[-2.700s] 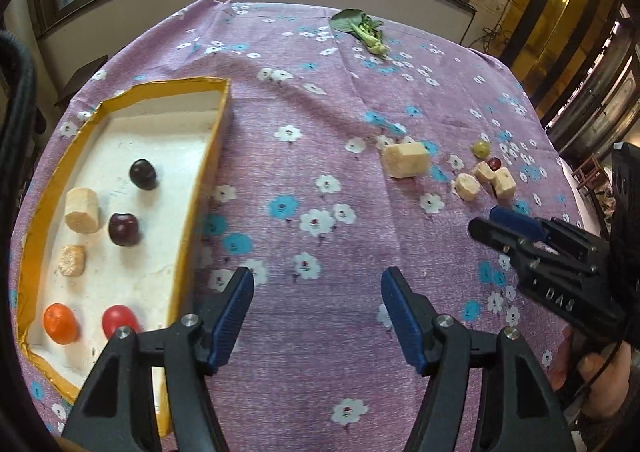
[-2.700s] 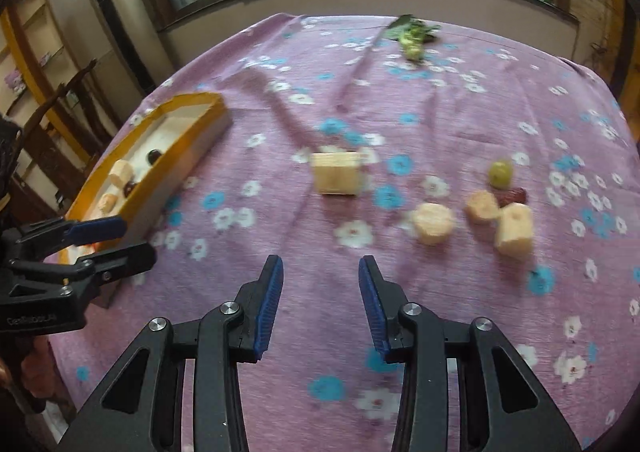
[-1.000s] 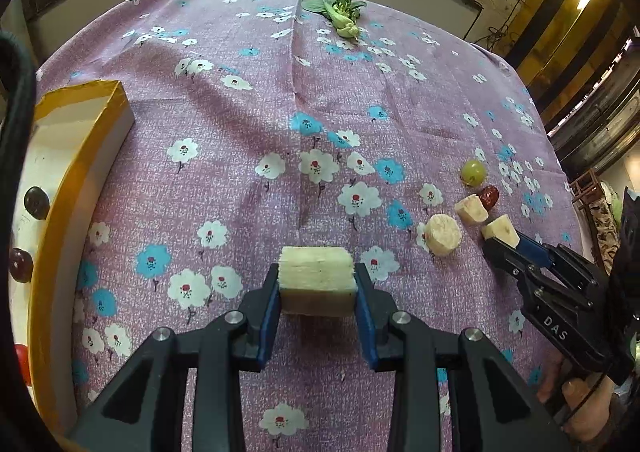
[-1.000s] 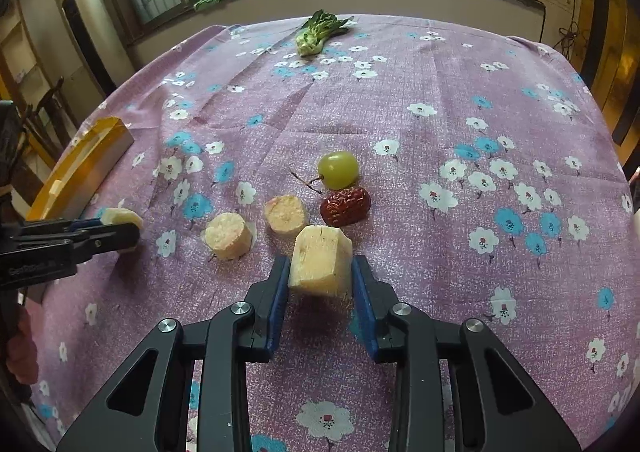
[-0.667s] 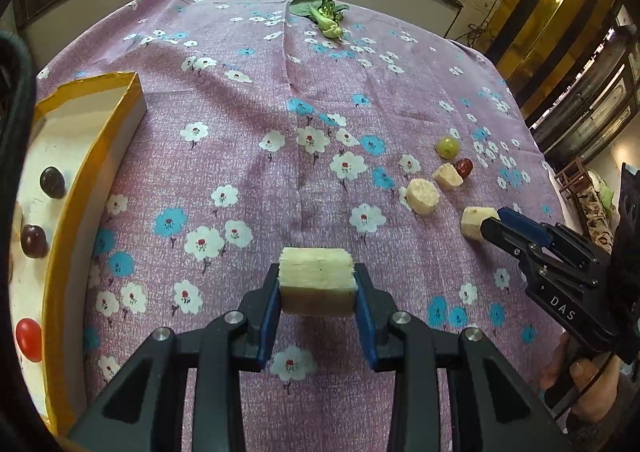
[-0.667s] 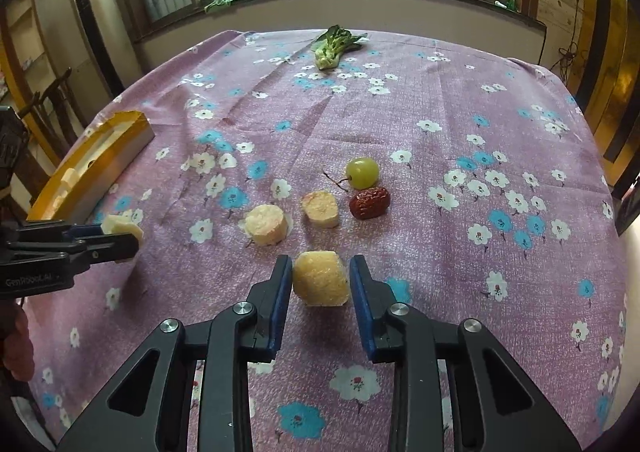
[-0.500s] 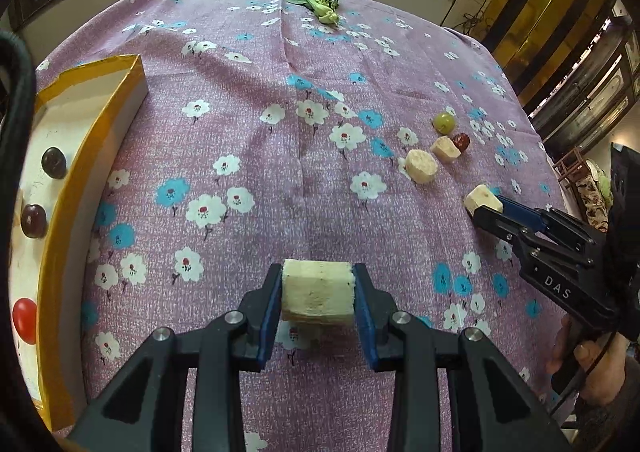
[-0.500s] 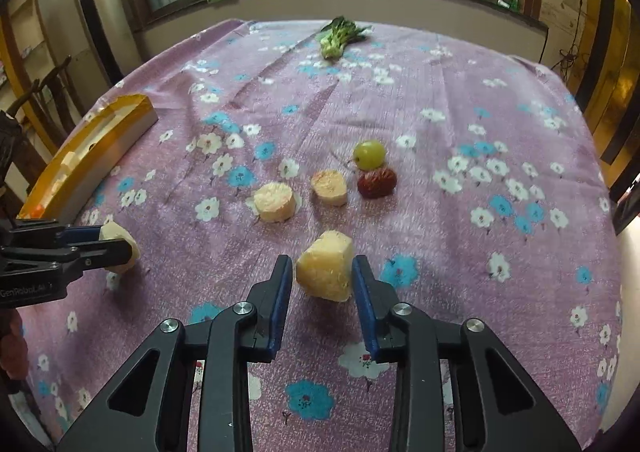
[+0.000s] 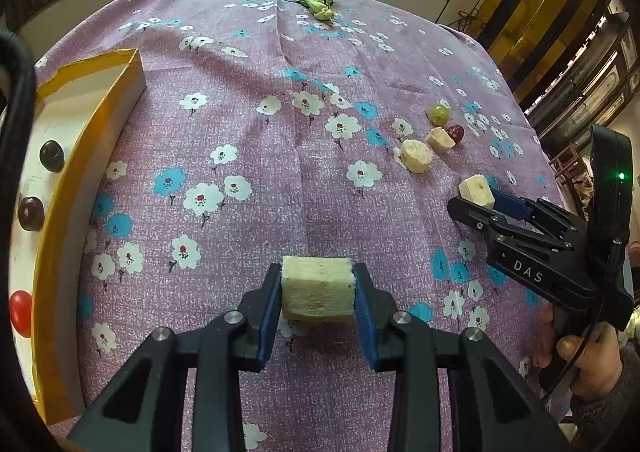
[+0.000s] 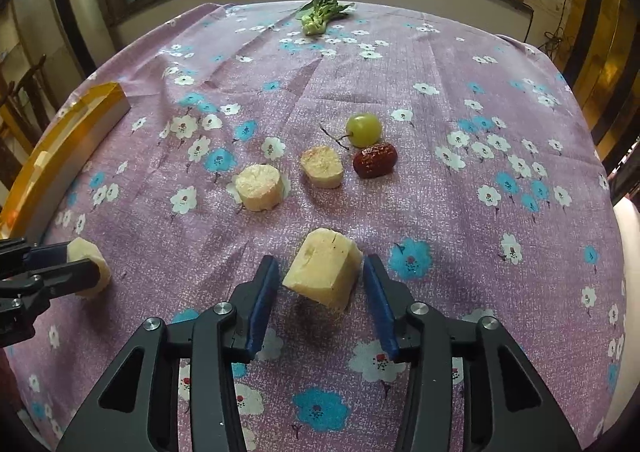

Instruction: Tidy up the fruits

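My left gripper (image 9: 318, 292) clamps a pale, blocky fruit chunk (image 9: 318, 286), both blue pads pressed flat against its two opposite side faces; the chunk hangs above the flowered counter (image 9: 248, 131), to the right of the yellow-rimmed tray (image 9: 86, 139). My right gripper (image 10: 320, 288) has just been opening its jaws: the wedge-shaped fruit piece (image 10: 325, 274) sits between them, tilted, with a clear gap at each pad, so nothing grips it and I judge it released onto the cloth.

Handling, as I judge it: both pieces look light, firm yet crushable, with cut, probably moist faces that could slide under a hard squeeze. The block's flat parallel sides are the proper place to take hold, and that is where the left jaws sit. The wedge has slanted faces; a grasp across its broadest flat pair, low on the body, would be surer.

Orientation: the block's long axis runs level, from one pad to the other, a cut face turned toward the camera. The wedge leans, its long axis running from lower right to upper left, its cut top face tipped up and away.

On the cloth beyond the wedge lie two round slices (image 10: 260, 187) (image 10: 322, 165), a green grape (image 10: 363, 128) and a red date (image 10: 375, 165); the date almost touches the grape.
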`<state>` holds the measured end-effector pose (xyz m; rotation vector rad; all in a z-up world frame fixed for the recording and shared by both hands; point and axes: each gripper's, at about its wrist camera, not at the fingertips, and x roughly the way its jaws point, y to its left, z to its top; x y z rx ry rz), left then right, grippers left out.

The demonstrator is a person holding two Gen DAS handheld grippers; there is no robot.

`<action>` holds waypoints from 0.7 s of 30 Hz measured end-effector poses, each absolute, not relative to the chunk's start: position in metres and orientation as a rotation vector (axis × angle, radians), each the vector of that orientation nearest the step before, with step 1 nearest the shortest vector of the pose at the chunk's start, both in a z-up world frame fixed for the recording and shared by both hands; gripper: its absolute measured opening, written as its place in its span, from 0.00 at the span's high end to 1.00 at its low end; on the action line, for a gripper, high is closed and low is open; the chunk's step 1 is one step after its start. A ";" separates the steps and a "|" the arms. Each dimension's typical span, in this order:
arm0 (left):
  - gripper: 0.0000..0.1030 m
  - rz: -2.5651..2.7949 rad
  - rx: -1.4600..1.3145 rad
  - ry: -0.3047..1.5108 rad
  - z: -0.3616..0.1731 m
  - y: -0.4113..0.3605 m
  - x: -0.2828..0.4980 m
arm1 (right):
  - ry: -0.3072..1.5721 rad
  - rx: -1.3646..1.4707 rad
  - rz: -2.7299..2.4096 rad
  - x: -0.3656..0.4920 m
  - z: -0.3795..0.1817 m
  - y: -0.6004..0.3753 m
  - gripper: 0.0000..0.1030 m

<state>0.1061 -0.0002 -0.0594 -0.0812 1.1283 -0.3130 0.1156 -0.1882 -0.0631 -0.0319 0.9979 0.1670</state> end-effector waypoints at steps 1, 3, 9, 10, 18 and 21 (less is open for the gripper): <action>0.64 -0.314 -0.072 1.124 -0.059 -0.001 0.105 | 0.994 -0.005 0.184 0.115 -0.063 -0.190 0.42; 0.64 -0.316 -0.060 1.118 -0.060 -0.002 0.103 | 0.996 0.001 0.217 0.116 -0.064 -0.187 0.31; 0.62 -0.323 -0.046 1.093 -0.064 -0.003 0.100 | 0.983 -0.062 0.166 0.112 -0.063 -0.187 0.67; 0.63 -0.327 -0.043 1.087 -0.063 -0.004 0.100 | 0.982 -0.053 0.173 0.111 -0.062 -0.189 0.68; 0.63 -0.342 -0.091 1.086 -0.058 0.005 0.094 | 0.954 -0.037 0.191 0.089 -0.050 -0.196 0.68; 0.63 -0.355 -0.087 1.077 -0.053 0.005 0.087 | 0.936 -0.030 0.212 0.080 -0.043 -0.192 0.68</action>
